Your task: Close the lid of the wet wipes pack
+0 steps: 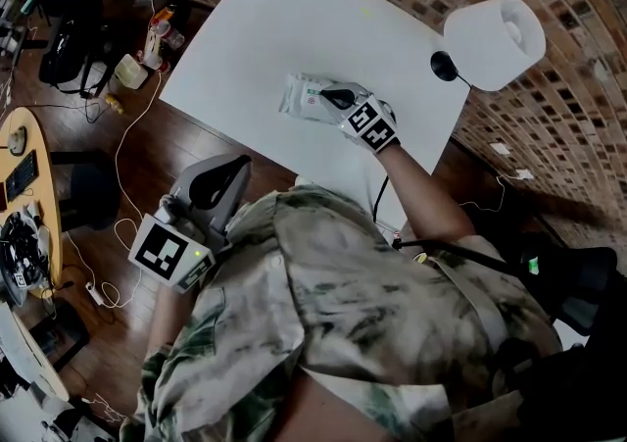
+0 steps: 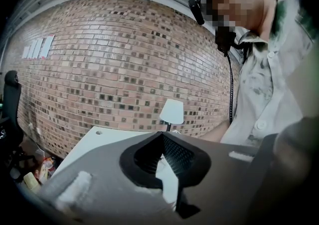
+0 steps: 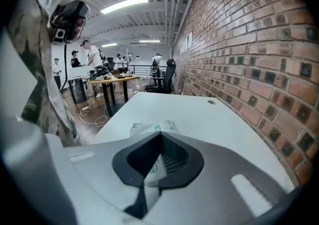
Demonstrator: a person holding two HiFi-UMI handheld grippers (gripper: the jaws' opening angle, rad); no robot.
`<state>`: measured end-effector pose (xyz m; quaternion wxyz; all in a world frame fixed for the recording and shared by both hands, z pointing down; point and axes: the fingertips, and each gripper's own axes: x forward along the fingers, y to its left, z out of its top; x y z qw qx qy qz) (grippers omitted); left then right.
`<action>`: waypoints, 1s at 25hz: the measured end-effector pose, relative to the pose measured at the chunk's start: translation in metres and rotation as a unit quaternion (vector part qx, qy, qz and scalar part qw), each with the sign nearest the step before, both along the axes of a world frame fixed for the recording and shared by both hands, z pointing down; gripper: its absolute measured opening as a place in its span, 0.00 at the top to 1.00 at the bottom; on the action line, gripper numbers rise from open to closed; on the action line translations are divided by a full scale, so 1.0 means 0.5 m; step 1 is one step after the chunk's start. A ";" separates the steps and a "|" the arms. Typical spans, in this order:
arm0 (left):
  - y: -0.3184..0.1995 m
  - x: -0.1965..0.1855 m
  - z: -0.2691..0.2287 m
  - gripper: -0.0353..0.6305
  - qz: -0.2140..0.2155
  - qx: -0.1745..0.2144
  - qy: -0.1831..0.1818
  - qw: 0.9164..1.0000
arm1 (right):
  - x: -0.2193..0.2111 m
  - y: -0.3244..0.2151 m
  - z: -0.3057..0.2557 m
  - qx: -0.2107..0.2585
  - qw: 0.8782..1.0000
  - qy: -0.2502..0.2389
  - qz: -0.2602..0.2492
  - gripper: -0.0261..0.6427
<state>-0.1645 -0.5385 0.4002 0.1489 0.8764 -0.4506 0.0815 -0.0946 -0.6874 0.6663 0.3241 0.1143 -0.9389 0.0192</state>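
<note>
Right gripper (image 1: pixel 329 94) atop pack (image 1: pixel 297 98) (perhaps touching)

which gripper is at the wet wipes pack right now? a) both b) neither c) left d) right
d: in the head view the right gripper has its closed tips over the wet wipes pack on the white table, while the left gripper is held off the table's edge, near the person's body.
</note>
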 end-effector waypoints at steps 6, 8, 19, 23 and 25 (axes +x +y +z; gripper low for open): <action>0.001 -0.007 0.003 0.94 -0.006 -0.004 0.002 1.000 | -0.004 -0.009 0.016 -0.005 1.000 0.009 0.000 0.96; 0.001 -0.006 0.005 0.95 -0.007 -0.005 0.005 1.000 | -0.003 -0.011 0.021 -0.006 1.000 0.011 0.000 0.96; -0.002 -0.014 0.016 0.95 -0.017 -0.012 0.013 1.000 | -0.003 -0.019 0.036 -0.021 0.999 0.024 0.003 0.96; 0.003 -0.022 0.013 0.94 -0.019 -0.009 0.015 1.000 | -0.004 -0.019 0.037 -0.023 0.999 0.032 0.005 0.96; 0.007 -0.028 0.011 0.95 -0.019 -0.008 0.016 1.000 | -0.001 -0.023 0.040 -0.020 0.999 0.036 0.006 0.96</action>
